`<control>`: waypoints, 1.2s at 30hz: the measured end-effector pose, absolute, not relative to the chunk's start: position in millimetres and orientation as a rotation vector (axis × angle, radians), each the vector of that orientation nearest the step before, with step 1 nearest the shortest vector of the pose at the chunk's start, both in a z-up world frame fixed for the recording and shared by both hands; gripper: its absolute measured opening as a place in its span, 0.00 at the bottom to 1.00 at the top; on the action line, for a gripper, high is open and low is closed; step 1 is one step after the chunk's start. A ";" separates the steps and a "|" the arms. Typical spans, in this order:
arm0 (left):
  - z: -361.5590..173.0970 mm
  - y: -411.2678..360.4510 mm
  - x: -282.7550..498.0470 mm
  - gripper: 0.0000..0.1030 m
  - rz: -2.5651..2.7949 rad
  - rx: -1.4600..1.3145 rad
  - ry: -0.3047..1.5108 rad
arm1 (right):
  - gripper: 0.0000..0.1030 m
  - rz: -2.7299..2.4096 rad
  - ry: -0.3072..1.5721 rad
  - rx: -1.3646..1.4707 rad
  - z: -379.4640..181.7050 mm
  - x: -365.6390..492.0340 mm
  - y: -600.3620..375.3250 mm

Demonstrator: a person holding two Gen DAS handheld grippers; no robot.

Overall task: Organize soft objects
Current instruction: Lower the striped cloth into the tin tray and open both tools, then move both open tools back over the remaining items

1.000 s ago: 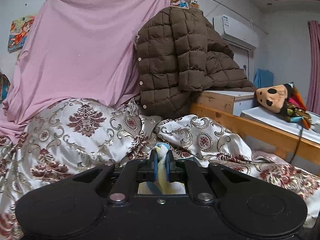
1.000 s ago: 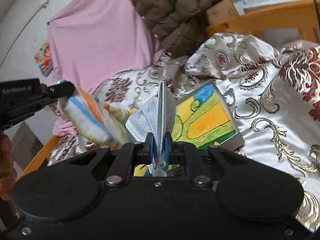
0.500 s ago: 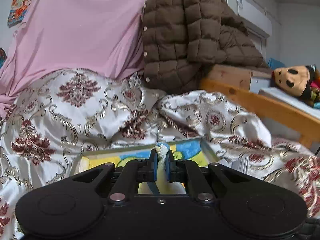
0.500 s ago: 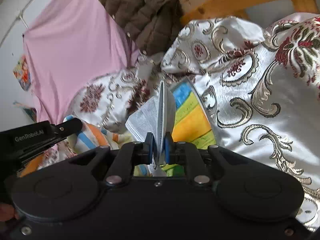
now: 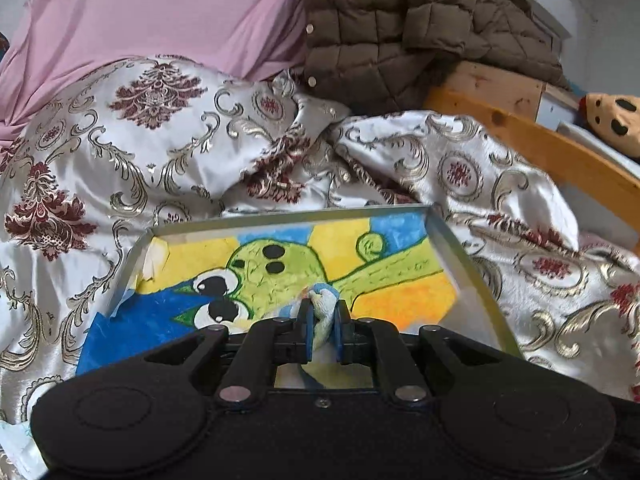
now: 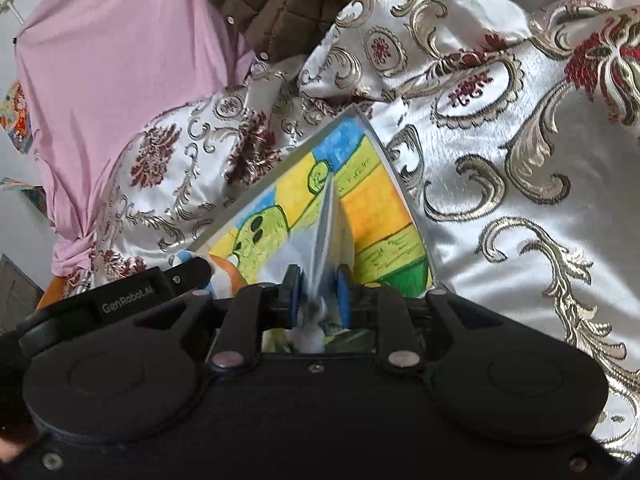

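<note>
Over painted metal tray (image 5: 472, 264): left gripper (image 5: 323, 330) loosening on striped cloth (image 5: 325, 309); right gripper (image 6: 319, 295), jaws just parted, pale face mask (image 6: 330, 224) between. Step: depositing. Next: release fully, withdraw.

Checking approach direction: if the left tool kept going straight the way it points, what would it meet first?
Most likely the painted tray just ahead of the left tool, on the green cartoon figure; depth is hard to judge.

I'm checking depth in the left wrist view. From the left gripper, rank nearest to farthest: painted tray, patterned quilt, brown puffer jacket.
From the left gripper:
1. Painted tray, just ahead and below.
2. Patterned quilt, bunched behind the tray.
3. Brown puffer jacket, draped at the upper right, behind the quilt.
</note>
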State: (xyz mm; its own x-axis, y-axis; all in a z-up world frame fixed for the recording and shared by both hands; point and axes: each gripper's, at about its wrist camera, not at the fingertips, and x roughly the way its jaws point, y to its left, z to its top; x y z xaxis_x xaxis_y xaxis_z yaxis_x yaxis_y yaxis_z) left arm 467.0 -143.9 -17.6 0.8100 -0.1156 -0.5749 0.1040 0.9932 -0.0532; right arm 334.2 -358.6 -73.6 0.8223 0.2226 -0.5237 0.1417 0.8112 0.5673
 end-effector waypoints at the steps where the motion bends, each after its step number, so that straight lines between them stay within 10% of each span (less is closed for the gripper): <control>1: -18.7 -144.2 467.5 0.12 -0.114 -0.015 0.621 | 0.17 0.036 0.625 0.629 -77.8 338.8 -357.0; 12: -4.7 -125.6 451.9 0.56 -0.065 -0.054 0.615 | 0.51 0.004 0.597 0.632 -51.9 308.5 -354.7; 36: 97.1 -82.7 260.8 0.99 -0.025 -0.094 0.260 | 0.99 0.080 0.306 0.423 88.6 151.0 -330.1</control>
